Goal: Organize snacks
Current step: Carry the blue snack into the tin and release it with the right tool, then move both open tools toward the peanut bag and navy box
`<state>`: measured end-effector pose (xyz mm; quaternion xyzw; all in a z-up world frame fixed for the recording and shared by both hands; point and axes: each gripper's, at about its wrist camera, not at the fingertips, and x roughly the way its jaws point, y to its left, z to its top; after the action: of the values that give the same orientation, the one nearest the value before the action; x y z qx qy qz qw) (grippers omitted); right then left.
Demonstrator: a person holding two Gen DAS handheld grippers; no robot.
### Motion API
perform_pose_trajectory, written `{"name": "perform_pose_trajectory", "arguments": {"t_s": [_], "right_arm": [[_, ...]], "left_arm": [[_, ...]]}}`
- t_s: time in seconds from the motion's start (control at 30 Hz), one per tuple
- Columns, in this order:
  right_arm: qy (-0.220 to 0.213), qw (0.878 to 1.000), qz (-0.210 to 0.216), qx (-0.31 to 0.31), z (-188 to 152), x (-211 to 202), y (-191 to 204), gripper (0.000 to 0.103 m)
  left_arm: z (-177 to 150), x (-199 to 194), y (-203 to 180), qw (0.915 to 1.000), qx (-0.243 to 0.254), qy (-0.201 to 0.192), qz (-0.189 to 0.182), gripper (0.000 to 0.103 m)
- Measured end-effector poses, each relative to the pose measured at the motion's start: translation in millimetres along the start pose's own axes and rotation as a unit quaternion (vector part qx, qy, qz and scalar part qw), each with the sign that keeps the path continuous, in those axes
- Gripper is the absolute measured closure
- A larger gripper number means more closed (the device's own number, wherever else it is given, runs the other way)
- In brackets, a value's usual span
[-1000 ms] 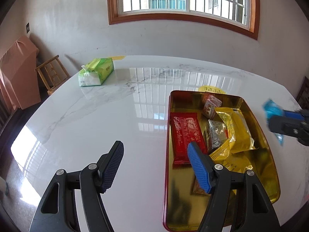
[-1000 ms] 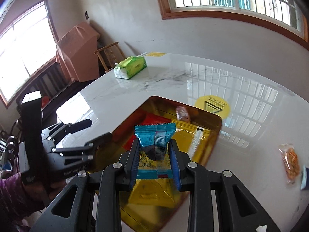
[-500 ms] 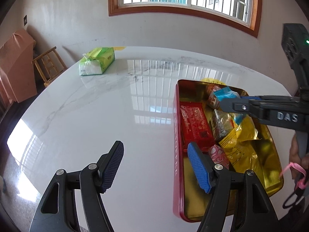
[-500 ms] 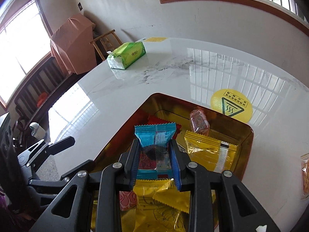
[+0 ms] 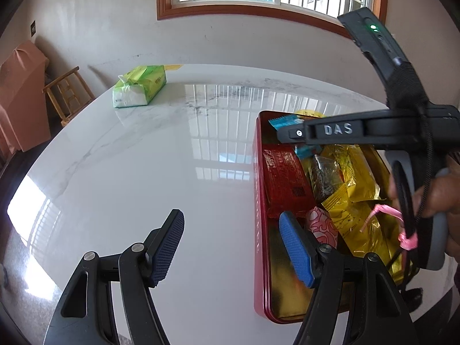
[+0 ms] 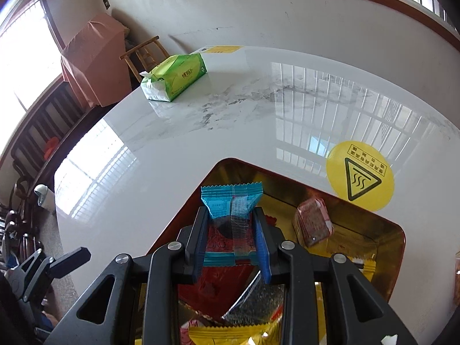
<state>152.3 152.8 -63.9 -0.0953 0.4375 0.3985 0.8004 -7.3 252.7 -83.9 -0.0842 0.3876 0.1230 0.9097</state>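
A red tin with a gold inside (image 5: 260, 230) sits on the white marble table and holds a red packet (image 5: 284, 178), yellow packets (image 5: 353, 178), a dark packet (image 5: 325, 176) and a small pink one (image 5: 322, 227). My right gripper (image 6: 232, 230) is shut on a blue snack packet (image 6: 230, 201) and holds it over the tin's far left corner (image 6: 227, 166); it also shows in the left wrist view (image 5: 290, 133). My left gripper (image 5: 231, 247) is open and empty, low over the table at the tin's left wall.
A green tissue pack (image 5: 138, 89) lies at the table's far left. A yellow warning sticker (image 6: 359, 179) is on the table beyond the tin. A snack packet (image 6: 457, 276) lies at the right edge. A wooden chair (image 5: 67, 95) and a covered cabinet (image 5: 17, 100) stand off the table.
My right gripper has carried the blue packet leftward and down across the tin toward its far left corner. My left gripper has stayed open in place.
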Motion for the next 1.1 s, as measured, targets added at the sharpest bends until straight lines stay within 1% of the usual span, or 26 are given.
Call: {"name": "perform_pose_trajectory", "arguments": {"t_s": [0.1, 0.23, 0.3, 0.37, 0.4, 0.53, 0.63, 0.67, 0.7, 0.77, 0.83, 0.97, 1.03, 1.1], "right_arm": [[-0.001, 1.000, -0.009, -0.002, 0.3, 2.3, -0.9, 0.074], [-0.003, 1.000, -0.008, 0.006, -0.1, 4.7, -3.9, 0.072], [-0.010, 1.000, -0.002, 0.012, 0.7, 3.3, -5.3, 0.066], [-0.015, 1.000, 0.002, 0.015, 0.9, 0.3, -6.3, 0.055], [-0.019, 1.000, 0.005, 0.016, 0.6, -1.7, -6.6, 0.054], [-0.049, 0.998, 0.018, 0.027, -0.6, -18.9, -6.0, 0.053], [-0.085, 0.995, 0.033, 0.041, -6.3, -42.2, -7.9, 0.049], [-0.091, 0.994, 0.035, 0.043, -8.7, -47.3, -8.4, 0.047], [-0.100, 0.993, 0.038, 0.047, -12.6, -53.9, -9.6, 0.045], [-0.114, 0.991, 0.037, 0.054, -23.9, -66.4, -13.9, 0.038], [-0.122, 0.990, 0.032, 0.059, -38.7, -77.2, -19.6, 0.036], [-0.130, 0.988, 0.015, 0.078, -70.2, -96.7, -37.5, 0.036], [-0.133, 0.987, 0.001, 0.088, -86.7, -107.3, -50.7, 0.034], [-0.134, 0.986, -0.023, 0.098, -107.2, -119.7, -67.2, 0.033]], "left_arm": [[0.2, 0.5, -0.6, 1.0000, 0.000, 0.002, 0.002, 0.034], [-0.1, 1.1, -3.3, 1.0000, 0.004, 0.004, 0.001, 0.034], [-0.5, 1.6, -4.5, 1.0000, 0.005, 0.004, 0.002, 0.034], [-0.9, 2.8, -4.6, 1.0000, 0.005, 0.007, 0.001, 0.034], [-1.0, 3.2, -4.7, 1.0000, 0.005, 0.009, 0.000, 0.034], [-1.9, 3.9, -5.8, 0.9999, 0.008, 0.011, 0.001, 0.034], [-2.0, 5.2, -6.2, 0.9999, 0.009, 0.014, 0.001, 0.034], [-2.1, 5.4, -6.6, 0.9999, 0.009, 0.014, 0.001, 0.034], [-1.6, 5.9, -7.1, 0.9998, 0.009, 0.015, 0.001, 0.034], [-1.1, 6.2, -9.0, 0.9998, 0.012, 0.017, 0.003, 0.034], [-1.4, 5.2, -11.7, 0.9997, 0.016, 0.016, 0.003, 0.034], [-1.1, 2.1, -19.4, 0.9995, 0.026, 0.015, 0.007, 0.034], [-0.6, 0.3, -23.8, 0.9993, 0.033, 0.015, 0.009, 0.034], [0.5, -2.5, -29.9, 0.9990, 0.041, 0.014, 0.013, 0.034]]}}
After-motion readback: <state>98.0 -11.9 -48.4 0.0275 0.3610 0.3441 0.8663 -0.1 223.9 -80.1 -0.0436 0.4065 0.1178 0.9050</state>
